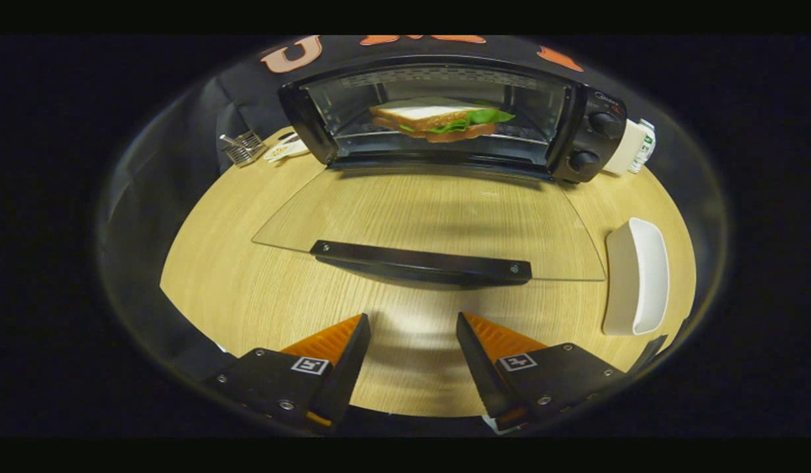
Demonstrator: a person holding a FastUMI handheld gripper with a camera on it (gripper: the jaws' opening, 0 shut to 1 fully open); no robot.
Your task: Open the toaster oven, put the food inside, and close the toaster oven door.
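Gripper (412,325) spread wide, nothing between the fingers, hanging above the wooden table (248,289); sandwich (441,118) already sits on the rack inside the toaster oven (445,112), well beyond the fingers; glass door (432,217) folded flat down toward the gripper, its dark handle bar (422,261) just ahead of the fingertips and roughly centred on the gap; so food step looks done, only closing is left.

How I'd do the close: the door hinges at the oven's lower front edge, so the handle has to travel up and away in an arc, not a straight push; come in low, get under the bar or pinch it across its thin side at mid-length, so the door doesn't twist; keep the wrist rotating with the door as it rises, else the fingers slip off the bar; finish with a short press forward at the top so it latches; glass edges are hard to see, stay on the bar.

Clutter: white dish (635,276) off to the right of the fingers, close beside the door's corner; small wire rack (243,148) and a white container (632,148) flank the oven, both clear of the door's swing as far as I can judge.
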